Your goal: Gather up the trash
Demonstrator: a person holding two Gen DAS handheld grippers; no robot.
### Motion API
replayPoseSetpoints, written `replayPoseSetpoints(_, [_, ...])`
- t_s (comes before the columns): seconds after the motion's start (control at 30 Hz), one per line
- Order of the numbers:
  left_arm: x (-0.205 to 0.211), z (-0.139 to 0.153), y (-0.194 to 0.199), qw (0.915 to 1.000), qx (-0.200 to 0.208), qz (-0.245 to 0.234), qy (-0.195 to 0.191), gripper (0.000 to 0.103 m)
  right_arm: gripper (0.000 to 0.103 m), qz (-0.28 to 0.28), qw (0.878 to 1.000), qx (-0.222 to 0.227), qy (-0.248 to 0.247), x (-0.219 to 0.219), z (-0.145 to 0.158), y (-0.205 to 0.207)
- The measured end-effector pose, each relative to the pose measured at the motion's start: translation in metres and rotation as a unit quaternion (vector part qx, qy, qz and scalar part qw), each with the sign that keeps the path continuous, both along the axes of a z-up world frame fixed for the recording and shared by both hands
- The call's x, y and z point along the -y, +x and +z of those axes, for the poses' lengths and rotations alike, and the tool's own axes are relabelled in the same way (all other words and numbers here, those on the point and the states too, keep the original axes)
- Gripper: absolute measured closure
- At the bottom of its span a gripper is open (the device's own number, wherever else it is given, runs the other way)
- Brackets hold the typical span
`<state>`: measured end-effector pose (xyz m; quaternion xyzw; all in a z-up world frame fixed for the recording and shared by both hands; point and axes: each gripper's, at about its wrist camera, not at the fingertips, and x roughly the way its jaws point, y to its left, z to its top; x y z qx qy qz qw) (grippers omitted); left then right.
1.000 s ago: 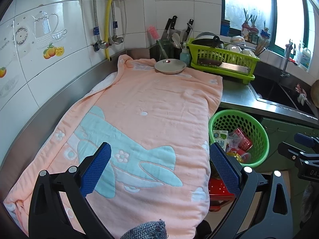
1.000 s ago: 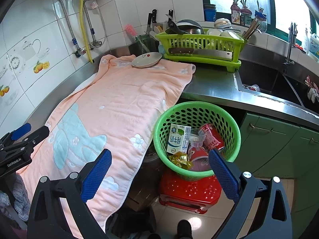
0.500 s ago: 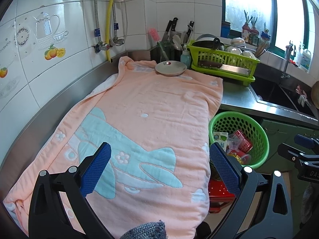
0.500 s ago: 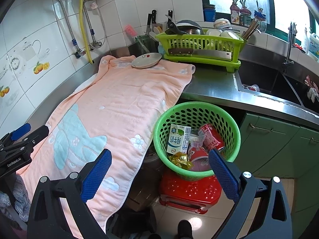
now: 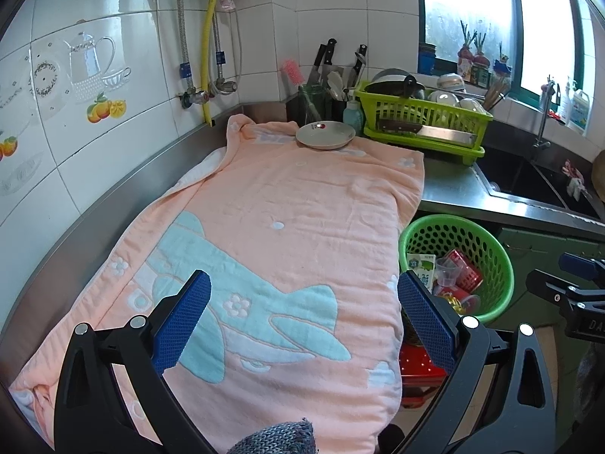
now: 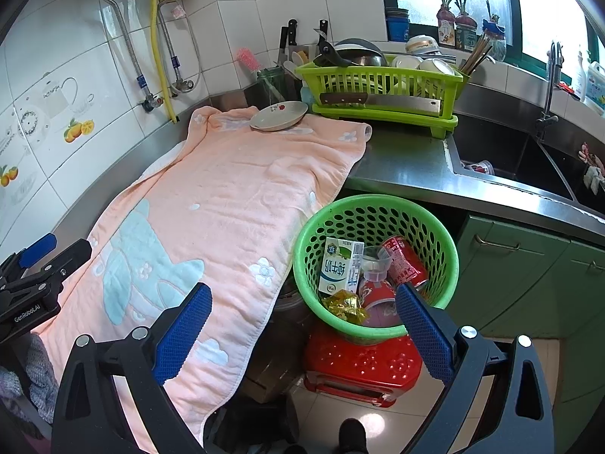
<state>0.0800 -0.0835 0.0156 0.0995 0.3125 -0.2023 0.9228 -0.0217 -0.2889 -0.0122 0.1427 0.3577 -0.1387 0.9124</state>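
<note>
Both the left gripper [image 5: 302, 316] and right gripper [image 6: 302, 321] are hovering with fingers spread, holding nothing. The trash is sitting in the green basket [image 6: 378, 204] just ahead of the right fingers. Beyond, the towel-covered table [image 6: 401, 166] is offering open room; avoid the basket rim.

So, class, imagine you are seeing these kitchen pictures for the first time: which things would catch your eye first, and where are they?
The big peach towel with a pale blue plane covers most of the counter, with a lone plate at its far end. Beside the counter, a bright green basket on a red stool holds a milk carton, a red can and other trash.
</note>
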Motion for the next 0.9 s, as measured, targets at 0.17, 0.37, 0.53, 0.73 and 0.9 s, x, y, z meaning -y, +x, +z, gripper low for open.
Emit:
replayPoseSetpoints(0.17, [0.0014, 0.0004, 0.0002, 1.0000, 0.004, -0.003, 0.001, 0.005, 0.009, -0.001, 1.000, 0.000, -0.001, -0.0007, 0.0003, 0.0017])
replayPoseSetpoints(0.37, [0.0041, -0.0010, -0.0018, 1.0000, 0.003, -0.008, 0.002, 0.005, 0.009, -0.002, 1.000, 0.000, 0.001, -0.0008, -0.0008, 0.0016])
replayPoseSetpoints(0.53, [0.0041, -0.0014, -0.0037, 0.9999, 0.009, -0.011, 0.000, 0.006, 0.009, -0.003, 1.000, 0.001, 0.001, -0.0006, -0.0010, 0.0019])
replayPoseSetpoints(0.73, [0.0040, -0.0004, -0.0034, 0.9999, 0.010, -0.010, 0.000, 0.006, 0.009, -0.004, 1.000, 0.001, 0.001, -0.0007, -0.0014, 0.0003])
replayPoseSetpoints(0.9, [0.0043, 0.0000, -0.0042, 0.9999, 0.011, -0.011, 0.001, 0.006, 0.009, -0.005, 1.000, 0.003, 0.001, -0.0006, -0.0015, -0.0004])
